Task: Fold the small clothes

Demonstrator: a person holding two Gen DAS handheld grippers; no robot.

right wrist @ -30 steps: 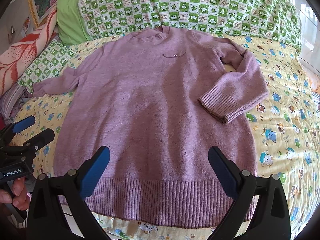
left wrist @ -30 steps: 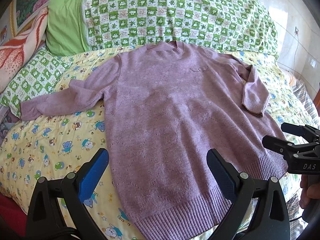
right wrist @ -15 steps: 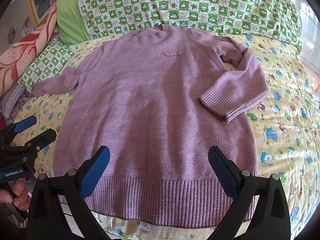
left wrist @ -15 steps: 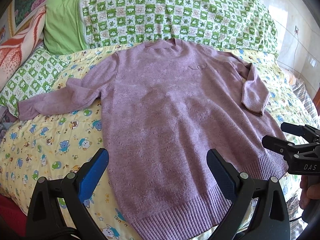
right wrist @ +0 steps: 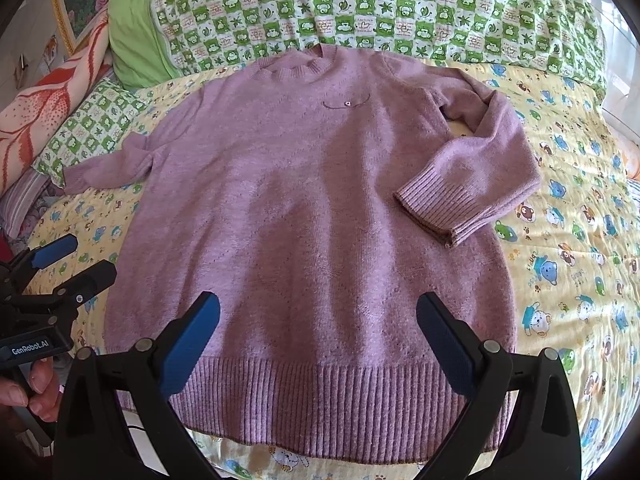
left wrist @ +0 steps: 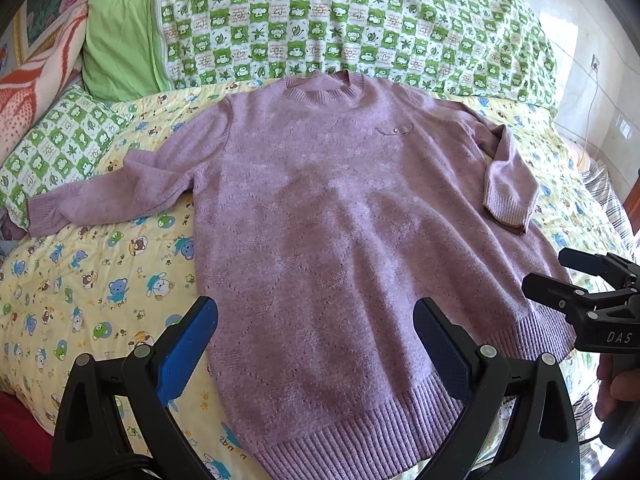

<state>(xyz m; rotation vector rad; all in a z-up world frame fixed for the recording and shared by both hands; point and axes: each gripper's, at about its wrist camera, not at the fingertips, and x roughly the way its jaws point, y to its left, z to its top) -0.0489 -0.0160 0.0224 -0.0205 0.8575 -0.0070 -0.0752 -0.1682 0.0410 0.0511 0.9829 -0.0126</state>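
Observation:
A mauve knitted sweater (left wrist: 328, 208) lies flat, front up, on a yellow cartoon-print bedspread (left wrist: 80, 280); it also shows in the right wrist view (right wrist: 312, 200). Its left sleeve (left wrist: 108, 196) stretches out to the left. Its right sleeve (right wrist: 468, 184) is folded in over the body's edge. My left gripper (left wrist: 314, 340) is open and empty above the hem's left part. My right gripper (right wrist: 318, 336) is open and empty above the ribbed hem (right wrist: 320, 400). Each gripper shows at the edge of the other's view, the right one (left wrist: 568, 276) and the left one (right wrist: 76, 260).
A green-and-white checked quilt (left wrist: 340, 28) lies across the head of the bed, with a plain green pillow (left wrist: 120, 40) and a checked pillow (left wrist: 60, 140) at the left. A red-and-white blanket (right wrist: 48, 100) is at far left. The bed's front edge runs just below the hem.
The left wrist view has drifted slightly, so the sweater sits a little higher and further left in it. The right gripper has barely moved. Both stay open.

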